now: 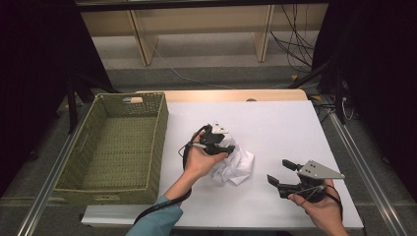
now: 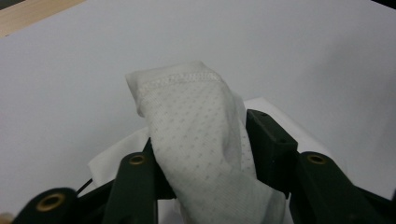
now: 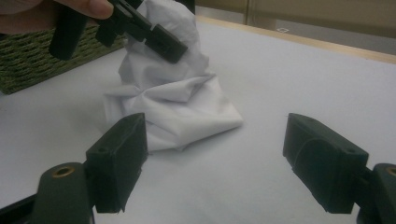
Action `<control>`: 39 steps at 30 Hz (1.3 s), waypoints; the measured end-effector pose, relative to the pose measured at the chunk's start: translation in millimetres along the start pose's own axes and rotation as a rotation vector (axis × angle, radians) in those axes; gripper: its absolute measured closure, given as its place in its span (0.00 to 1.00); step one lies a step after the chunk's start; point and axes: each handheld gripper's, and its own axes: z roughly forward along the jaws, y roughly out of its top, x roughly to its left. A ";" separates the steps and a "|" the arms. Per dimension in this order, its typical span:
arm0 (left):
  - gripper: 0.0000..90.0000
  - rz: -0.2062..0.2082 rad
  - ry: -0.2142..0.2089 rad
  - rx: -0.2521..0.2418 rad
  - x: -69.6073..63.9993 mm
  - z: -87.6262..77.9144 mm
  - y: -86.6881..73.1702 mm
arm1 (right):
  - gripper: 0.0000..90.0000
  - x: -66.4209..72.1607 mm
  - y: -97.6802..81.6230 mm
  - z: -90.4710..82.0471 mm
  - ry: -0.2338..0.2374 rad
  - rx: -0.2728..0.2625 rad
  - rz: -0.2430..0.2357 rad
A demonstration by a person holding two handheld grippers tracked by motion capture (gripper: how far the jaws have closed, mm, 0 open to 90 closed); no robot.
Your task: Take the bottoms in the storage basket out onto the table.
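A crumpled white cloth (image 1: 237, 165) lies in the middle of the white table top, bunched up into a peak. My left gripper (image 1: 225, 147) is over its top. In the left gripper view the dotted, hemmed cloth (image 2: 198, 126) stands between the two jaws of the left gripper (image 2: 201, 135), which are set well apart on either side of it; I read them as open around it. My right gripper (image 1: 278, 170) rests low at the front right, open and empty. From there the cloth (image 3: 177, 102) and the left gripper (image 3: 140, 28) show ahead of the right gripper (image 3: 215, 140).
A green woven basket (image 1: 160, 123) stands on the left side of the table, with nothing in it. The white sheet (image 1: 285, 128) covers the table; a wooden edge (image 1: 221, 95) runs along the back. Cables lie on the floor beyond.
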 end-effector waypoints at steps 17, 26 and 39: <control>0.12 -0.032 0.059 -0.019 5.2 -21.5 1.2 | 0.26 0.2 -0.2 1.1 0.000 0.001 0.005; 0.06 -0.010 0.044 -0.076 1.1 -45.0 -1.9 | 0.26 0.3 -0.2 1.1 0.000 0.003 0.004; 0.02 0.037 0.041 -0.132 0.7 -83.7 -6.5 | 0.26 0.3 -0.5 1.6 -0.001 0.005 0.002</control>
